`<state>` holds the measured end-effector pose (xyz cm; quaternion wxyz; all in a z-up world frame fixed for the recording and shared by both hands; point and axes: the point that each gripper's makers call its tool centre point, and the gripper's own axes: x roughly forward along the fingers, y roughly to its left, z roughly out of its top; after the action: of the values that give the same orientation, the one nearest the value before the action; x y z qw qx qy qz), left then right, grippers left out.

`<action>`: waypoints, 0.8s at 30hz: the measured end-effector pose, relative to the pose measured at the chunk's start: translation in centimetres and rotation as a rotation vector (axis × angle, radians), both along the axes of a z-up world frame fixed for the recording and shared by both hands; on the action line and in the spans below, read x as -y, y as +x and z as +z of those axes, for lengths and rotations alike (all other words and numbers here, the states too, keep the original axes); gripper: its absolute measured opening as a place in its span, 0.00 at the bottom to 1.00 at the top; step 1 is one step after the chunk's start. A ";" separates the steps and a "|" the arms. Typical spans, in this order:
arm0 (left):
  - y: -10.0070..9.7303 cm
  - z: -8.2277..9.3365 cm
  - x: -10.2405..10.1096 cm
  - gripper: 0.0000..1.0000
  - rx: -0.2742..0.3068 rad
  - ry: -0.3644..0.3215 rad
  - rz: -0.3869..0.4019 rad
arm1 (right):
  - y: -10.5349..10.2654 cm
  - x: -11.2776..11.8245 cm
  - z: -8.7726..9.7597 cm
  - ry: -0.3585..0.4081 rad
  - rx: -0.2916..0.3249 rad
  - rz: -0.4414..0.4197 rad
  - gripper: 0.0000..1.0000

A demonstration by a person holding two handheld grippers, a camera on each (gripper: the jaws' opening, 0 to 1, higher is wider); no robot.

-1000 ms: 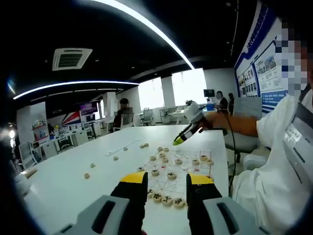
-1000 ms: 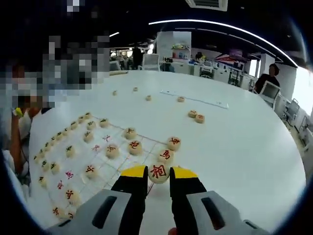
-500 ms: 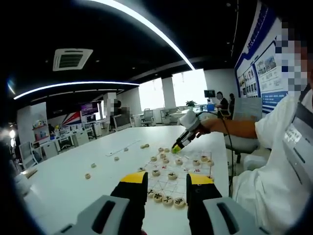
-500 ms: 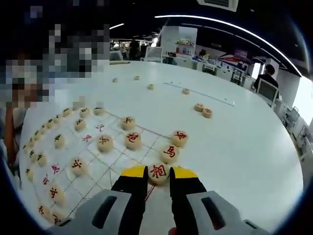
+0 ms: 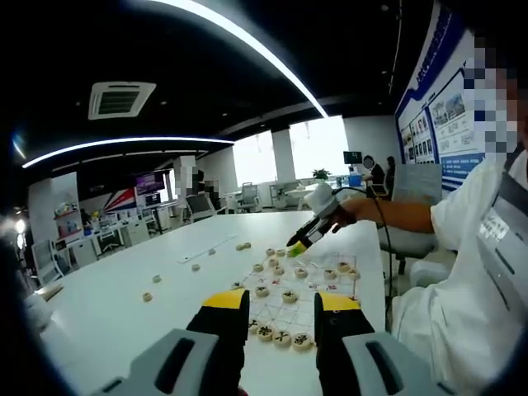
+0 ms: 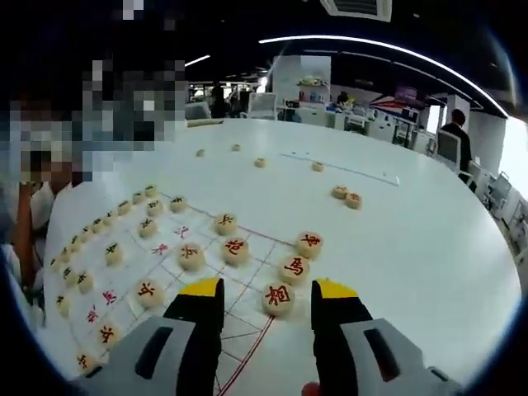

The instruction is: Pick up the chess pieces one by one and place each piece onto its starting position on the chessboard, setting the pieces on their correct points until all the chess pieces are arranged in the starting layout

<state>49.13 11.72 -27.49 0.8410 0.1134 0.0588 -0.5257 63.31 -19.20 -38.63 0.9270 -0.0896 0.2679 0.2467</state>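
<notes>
Right tool (image 6: 266, 289), seen in the right gripper view with yellow-tipped jaws spread apart, poised over the far edge of the chessboard (image 6: 186, 285); between the jaw tips and touching neither, a round red-marked chess piece (image 6: 278, 298) flat on the board's red border line. Just beyond, three more red-marked pieces (image 6: 295, 267) strung along the same edge, with others (image 6: 190, 256) in the rows behind. Along the board's opposite side, near a person's sleeve, a row of dark-marked pieces (image 6: 115, 254). Farther out on the white counter (image 6: 412, 247), off the board, a pair of pieces (image 6: 347, 195) side by side and several single ones (image 6: 261, 162) scattered well apart. In the left gripper view, left tool (image 5: 281, 312) held apart and empty above the near edge of the board (image 5: 318, 289), a short row of pieces (image 5: 282, 337) showing between its jaws. Across the board, the same right tool (image 5: 294, 247) in a person's hand (image 5: 342, 210), yellow tip low over the pieces at the far side. Loose pieces (image 5: 148, 295) out on the counter (image 5: 107, 309) to the left; office desks, chairs and bright windows beyond.
</notes>
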 end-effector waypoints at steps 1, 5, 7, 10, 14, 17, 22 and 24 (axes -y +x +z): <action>0.0 0.0 0.0 0.33 0.000 0.000 0.000 | 0.1 0.1 0.1 -0.005 0.004 -0.001 0.43; 0.0 0.0 0.0 0.33 0.001 0.000 0.002 | 0.6 0.5 0.8 -0.013 0.019 -0.006 0.43; 0.0 0.0 0.0 0.33 0.001 -0.001 0.001 | 0.8 0.4 1.1 -0.018 0.029 -0.008 0.42; 0.0 0.0 -0.1 0.33 0.002 0.000 0.004 | 1.2 0.2 1.5 -0.024 0.038 -0.006 0.42; 0.0 0.1 0.0 0.33 0.003 0.000 0.000 | 2.1 0.0 2.2 -0.035 0.053 -0.007 0.42; -0.1 0.1 0.1 0.33 0.004 0.001 -0.002 | 3.2 -0.3 2.6 -0.033 0.056 -0.013 0.41; -0.2 0.2 0.1 0.33 0.009 0.001 -0.005 | 5.3 -0.1 3.0 -0.027 0.056 -0.036 0.40; -0.2 0.2 0.1 0.33 0.009 0.002 -0.004 | 6.2 0.3 3.2 -0.020 0.056 -0.053 0.40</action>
<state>48.95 11.57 -27.31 0.8401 0.1168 0.0552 -0.5269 69.48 -19.49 -35.38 0.9393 -0.0988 0.2467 0.2168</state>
